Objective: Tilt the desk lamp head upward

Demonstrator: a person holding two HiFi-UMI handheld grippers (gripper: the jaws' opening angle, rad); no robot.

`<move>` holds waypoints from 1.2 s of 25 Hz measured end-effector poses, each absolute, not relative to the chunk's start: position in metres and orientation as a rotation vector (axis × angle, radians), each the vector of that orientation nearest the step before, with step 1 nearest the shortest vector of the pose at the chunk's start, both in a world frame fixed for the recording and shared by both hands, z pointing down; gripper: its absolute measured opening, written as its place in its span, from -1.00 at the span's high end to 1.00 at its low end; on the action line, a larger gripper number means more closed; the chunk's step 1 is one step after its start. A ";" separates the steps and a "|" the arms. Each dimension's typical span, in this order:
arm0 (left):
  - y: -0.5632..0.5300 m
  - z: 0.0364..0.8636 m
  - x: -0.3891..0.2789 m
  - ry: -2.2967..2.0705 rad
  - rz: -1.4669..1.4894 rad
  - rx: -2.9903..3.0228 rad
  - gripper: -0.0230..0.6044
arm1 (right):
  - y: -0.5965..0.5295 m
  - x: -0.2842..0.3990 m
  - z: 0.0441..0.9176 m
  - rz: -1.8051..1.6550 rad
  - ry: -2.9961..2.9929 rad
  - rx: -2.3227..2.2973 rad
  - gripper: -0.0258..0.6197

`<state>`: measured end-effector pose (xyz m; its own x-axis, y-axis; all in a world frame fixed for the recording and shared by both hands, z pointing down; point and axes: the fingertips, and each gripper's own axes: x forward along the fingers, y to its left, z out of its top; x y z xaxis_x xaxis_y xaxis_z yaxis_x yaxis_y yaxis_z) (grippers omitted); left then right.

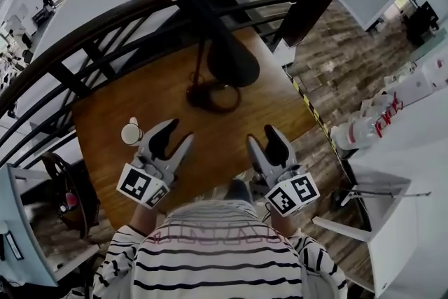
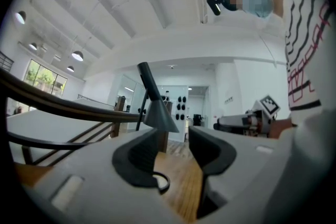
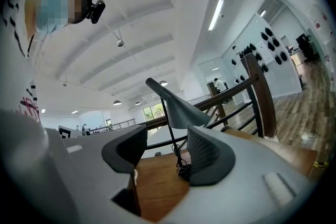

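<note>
Your left gripper (image 1: 178, 133) and right gripper (image 1: 260, 138) hover short of the lamp (image 1: 229, 59) — both sets of jaws apart (nothing between them) — over the bench (image 1: 217, 133).

There is one desk lamp (image 1: 231, 61), toward twelve o'clock on the one wooden worktop (image 1: 224, 124). There are two grippers, the left gripper (image 1: 178, 135) at seven o'clock and the right gripper (image 1: 262, 139) at five o'clock, and each has two jaws, making four in all. One small pale round object (image 1: 131, 131) sits at nine o'clock; its kind is unclear. One dark curved railing (image 1: 140, 9) runs past twelve o'clock. One person in a striped shirt (image 1: 217, 255) is at six o'clock.
</note>
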<state>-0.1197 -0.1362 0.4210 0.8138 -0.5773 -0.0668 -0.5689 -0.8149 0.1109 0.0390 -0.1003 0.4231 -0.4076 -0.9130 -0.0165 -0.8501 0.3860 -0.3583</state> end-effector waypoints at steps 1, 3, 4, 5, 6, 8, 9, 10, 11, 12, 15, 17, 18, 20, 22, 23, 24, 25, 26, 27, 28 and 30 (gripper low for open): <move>-0.142 0.423 -0.118 -0.946 -0.148 2.907 0.38 | -0.107 0.041 0.427 -0.449 2.449 -1.551 0.22; -0.153 0.425 -0.115 -1.013 -0.137 2.897 0.38 | -0.121 0.045 0.432 -0.471 2.491 -1.504 0.22; -0.158 0.425 -0.114 -1.049 -0.129 2.888 0.38 | -0.128 0.048 0.431 -0.479 2.511 -1.479 0.21; -0.164 0.422 -0.112 -1.081 -0.121 2.879 0.38 | -0.135 0.052 0.429 -0.485 2.530 -1.455 0.21; -0.169 0.419 -0.108 -1.109 -0.114 2.873 0.38 | -0.144 0.057 0.426 -0.491 2.546 -1.431 0.21; -0.181 0.413 -0.100 -1.160 -0.097 2.869 0.38 | -0.160 0.066 0.422 -0.508 2.571 -1.383 0.21; -0.187 0.411 -0.097 -1.185 -0.088 2.868 0.38 | -0.169 0.069 0.421 -0.516 2.581 -1.358 0.21; -0.192 0.408 -0.094 -1.210 -0.082 2.867 0.38 | -0.176 0.072 0.421 -0.524 2.591 -1.334 0.21; -0.198 0.404 -0.092 -1.232 -0.079 2.868 0.38 | -0.183 0.076 0.422 -0.531 2.599 -1.313 0.21; -0.203 0.400 -0.089 -1.251 -0.076 2.874 0.38 | -0.188 0.079 0.423 -0.538 2.606 -1.294 0.21; -0.218 0.383 -0.078 -1.298 -0.067 2.907 0.38 | -0.203 0.089 0.425 -0.560 2.624 -1.251 0.20; -0.226 0.374 -0.071 -1.316 -0.069 2.919 0.38 | -0.212 0.094 0.427 -0.573 2.632 -1.223 0.20; -0.231 0.370 -0.068 -1.322 -0.068 2.926 0.38 | -0.216 0.096 0.429 -0.579 2.637 -1.207 0.20; -0.241 0.365 -0.061 -1.332 -0.053 2.943 0.38 | -0.224 0.098 0.431 -0.594 2.649 -1.177 0.19; -0.252 0.363 -0.057 -1.346 -0.035 2.954 0.38 | -0.232 0.099 0.434 -0.619 2.661 -1.154 0.17; -0.257 0.363 -0.055 -1.353 -0.027 2.954 0.38 | -0.235 0.099 0.436 -0.635 2.666 -1.142 0.15; -0.263 0.365 -0.055 -1.360 -0.019 2.950 0.38 | -0.238 0.099 0.438 -0.651 2.668 -1.126 0.13; -0.268 0.368 -0.055 -1.366 -0.006 2.944 0.38 | -0.241 0.099 0.441 -0.670 2.667 -1.108 0.11; -0.274 0.373 -0.056 -1.371 0.013 2.936 0.38 | -0.243 0.099 0.443 -0.696 2.662 -1.089 0.09; -0.280 0.379 -0.057 -1.373 0.039 2.927 0.38 | -0.245 0.098 0.445 -0.725 2.654 -1.072 0.05; -0.286 0.385 -0.058 -1.373 0.069 2.919 0.38 | -0.247 0.097 0.447 -0.750 2.645 -1.055 0.03; -0.299 0.400 -0.060 -1.360 0.134 2.908 0.38 | -0.251 0.094 0.449 -0.787 2.638 -1.034 -0.01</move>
<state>-0.0596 -0.2988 0.3998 0.6387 -0.7681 0.0451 -0.7622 -0.6396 -0.0993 0.0945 -0.2512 0.4494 -0.7351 -0.6779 0.0073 -0.5712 0.6136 -0.5453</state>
